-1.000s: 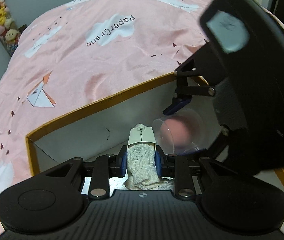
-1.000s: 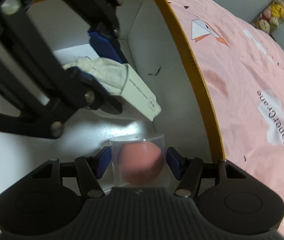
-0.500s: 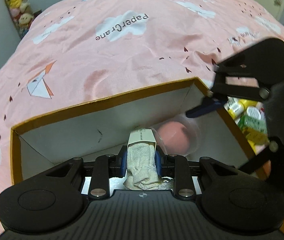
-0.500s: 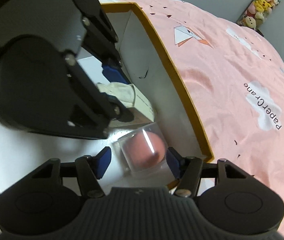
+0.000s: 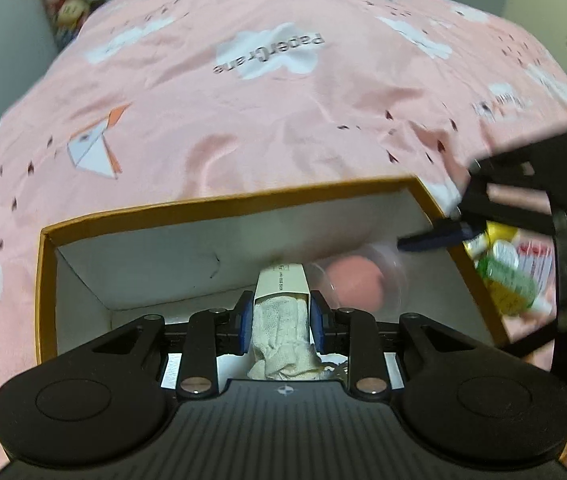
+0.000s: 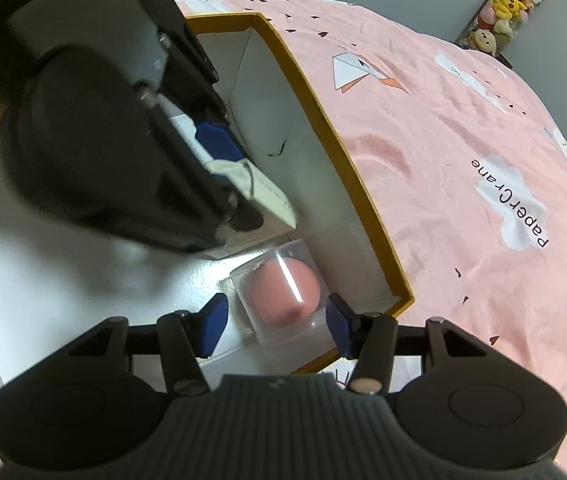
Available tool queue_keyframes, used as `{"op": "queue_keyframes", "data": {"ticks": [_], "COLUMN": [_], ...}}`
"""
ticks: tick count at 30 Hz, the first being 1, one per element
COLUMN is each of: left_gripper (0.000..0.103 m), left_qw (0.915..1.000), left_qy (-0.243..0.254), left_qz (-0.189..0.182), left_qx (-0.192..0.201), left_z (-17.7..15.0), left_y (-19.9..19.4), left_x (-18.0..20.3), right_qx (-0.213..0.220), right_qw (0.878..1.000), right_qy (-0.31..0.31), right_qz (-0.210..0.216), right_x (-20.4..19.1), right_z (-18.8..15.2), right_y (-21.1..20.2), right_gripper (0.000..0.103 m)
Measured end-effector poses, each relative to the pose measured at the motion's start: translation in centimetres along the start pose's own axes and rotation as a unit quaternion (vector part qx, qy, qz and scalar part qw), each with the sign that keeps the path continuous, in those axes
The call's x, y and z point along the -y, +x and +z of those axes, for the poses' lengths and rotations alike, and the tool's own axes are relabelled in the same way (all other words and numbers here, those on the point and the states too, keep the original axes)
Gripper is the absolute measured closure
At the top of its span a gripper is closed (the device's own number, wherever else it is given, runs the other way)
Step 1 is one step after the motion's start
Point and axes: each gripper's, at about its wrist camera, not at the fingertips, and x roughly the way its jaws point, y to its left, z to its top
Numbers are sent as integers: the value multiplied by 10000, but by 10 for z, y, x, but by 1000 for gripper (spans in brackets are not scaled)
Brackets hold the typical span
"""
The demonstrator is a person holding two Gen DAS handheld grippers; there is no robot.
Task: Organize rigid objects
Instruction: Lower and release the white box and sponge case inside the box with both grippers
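Inside the orange-rimmed white cardboard box (image 6: 363,200), the left gripper (image 5: 281,316) clamps a gauze-stuffed white carton (image 5: 281,284), long axis pointing forward; just right, the right gripper (image 6: 275,320), empty, closes above the clear-cased pink sponge (image 6: 283,292).

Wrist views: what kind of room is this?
Most likely a bedroom. The pink PaperCrane bedspread covers a bed, soft toys are stacked by the wall, and the orange-rimmed box being filled sits on the bed.

Matte black plastic left gripper (image 5: 281,314) and right gripper (image 6: 275,326): ribbed housings, round side discs, silver screws, blue pads on fingers (image 6: 214,322).
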Motion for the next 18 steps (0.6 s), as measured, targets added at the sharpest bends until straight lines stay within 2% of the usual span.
{"op": "queue_keyframes", "data": {"ticks": [5,8,11,18], "left_gripper": [70,66,57,57], "left_qw": [9994,9995,9995,9971], "left_qy": [-190,-161,-120,-250], "left_qz": [-262,-237,-244,-699], "left_qx": [120,134,145,-143], "left_z": [16,20,15,-5], "left_y": [3,2,-5,-10], "left_x": [-1,1,1,0], "right_qx": [-7,-16,-18,-47], "right_qw": [10000,9999,9999,9999], "right_qy": [68,108,105,-45], "right_qz": [-69,-115,-110,-142], "right_x": [2,2,1,-3], "right_z": [-3,-2,-3,-6], "right_y": [4,6,9,13], "right_gripper": [50,50,50,55]}}
